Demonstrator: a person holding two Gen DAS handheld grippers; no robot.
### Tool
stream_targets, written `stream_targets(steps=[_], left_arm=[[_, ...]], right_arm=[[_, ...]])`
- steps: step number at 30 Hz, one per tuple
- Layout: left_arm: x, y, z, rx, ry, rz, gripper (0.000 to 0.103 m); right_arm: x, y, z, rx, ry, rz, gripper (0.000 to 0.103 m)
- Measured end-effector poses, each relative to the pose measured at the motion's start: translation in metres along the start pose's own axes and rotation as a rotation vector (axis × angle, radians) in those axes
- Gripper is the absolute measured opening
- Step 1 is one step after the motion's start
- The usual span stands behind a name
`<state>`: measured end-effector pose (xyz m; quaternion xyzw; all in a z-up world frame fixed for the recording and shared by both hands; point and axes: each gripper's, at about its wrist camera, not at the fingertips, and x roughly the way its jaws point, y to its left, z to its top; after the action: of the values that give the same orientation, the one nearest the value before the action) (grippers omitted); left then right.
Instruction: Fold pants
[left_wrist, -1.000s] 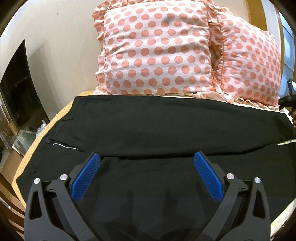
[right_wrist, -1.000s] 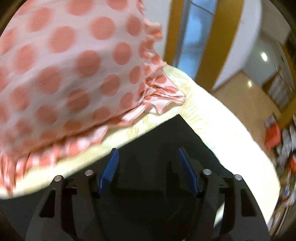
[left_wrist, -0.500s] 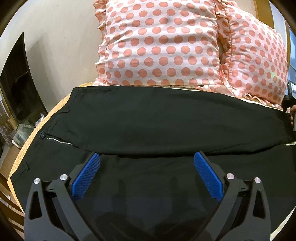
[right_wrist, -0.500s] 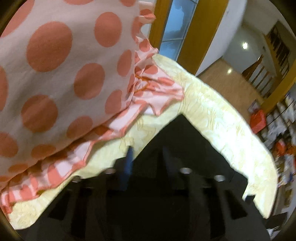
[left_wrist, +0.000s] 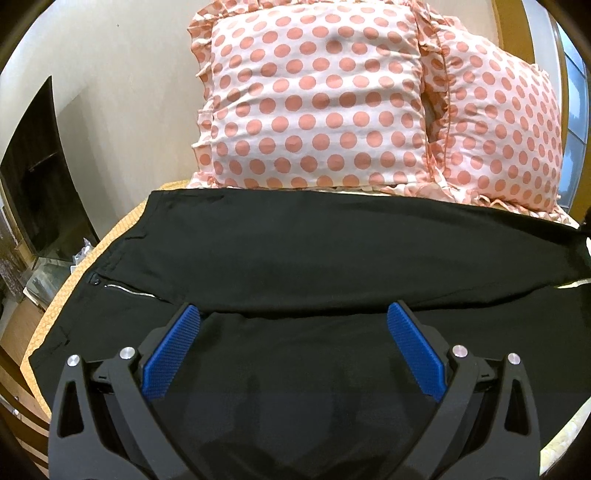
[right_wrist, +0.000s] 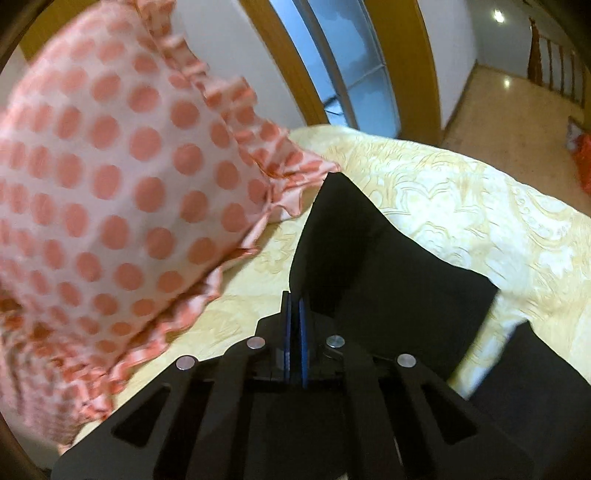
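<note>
Black pants (left_wrist: 314, 258) lie spread across the bed, waistband and zipper at the left, legs running right. My left gripper (left_wrist: 293, 325) is open, its blue pads wide apart just above the near leg by the crotch seam. My right gripper (right_wrist: 294, 306) is shut on the hem end of the far pant leg (right_wrist: 369, 266), which is raised off the bedspread into a peak.
Two pink polka-dot pillows (left_wrist: 317, 107) lean on the wall behind the pants; one (right_wrist: 110, 206) is close on the left of my right gripper. The yellow bedspread (right_wrist: 461, 206) ends at the right, with floor beyond. A dark TV (left_wrist: 33, 173) stands left.
My right gripper went from open over the leg end to shut on it, and has lifted it. My left gripper stayed open and barely shifted.
</note>
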<state>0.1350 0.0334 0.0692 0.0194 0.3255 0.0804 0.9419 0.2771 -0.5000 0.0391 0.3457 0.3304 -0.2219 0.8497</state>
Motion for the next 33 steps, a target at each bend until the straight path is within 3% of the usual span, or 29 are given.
stream_targets(steps=[5,11,15,24,29,33], left_arm=[[-0.009,0.001,0.0,-0.007,-0.02,-0.005,0.101],[-0.019,0.003,-0.003,-0.006,-0.035,-0.01,0.101],[-0.025,0.009,-0.003,-0.003,-0.05,-0.006,0.101],[-0.011,0.056,0.044,-0.027,-0.124,-0.009,0.101],[0.057,0.092,0.087,-0.144,0.02,-0.038,0.101],[0.125,0.089,0.115,-0.171,0.159,-0.058,0.101]], right_arm=[[-0.065,-0.021,-0.03,-0.027,-0.08,0.12,0.004],[-0.129,-0.065,-0.09,-0.029,-0.121,0.193,0.004],[-0.141,-0.099,-0.129,0.033,-0.074,0.206,0.004],[-0.126,-0.132,-0.149,0.171,-0.003,0.218,0.003],[-0.128,-0.137,-0.152,0.192,0.0,0.226,0.003],[-0.129,-0.136,-0.152,0.172,-0.001,0.211,0.003]])
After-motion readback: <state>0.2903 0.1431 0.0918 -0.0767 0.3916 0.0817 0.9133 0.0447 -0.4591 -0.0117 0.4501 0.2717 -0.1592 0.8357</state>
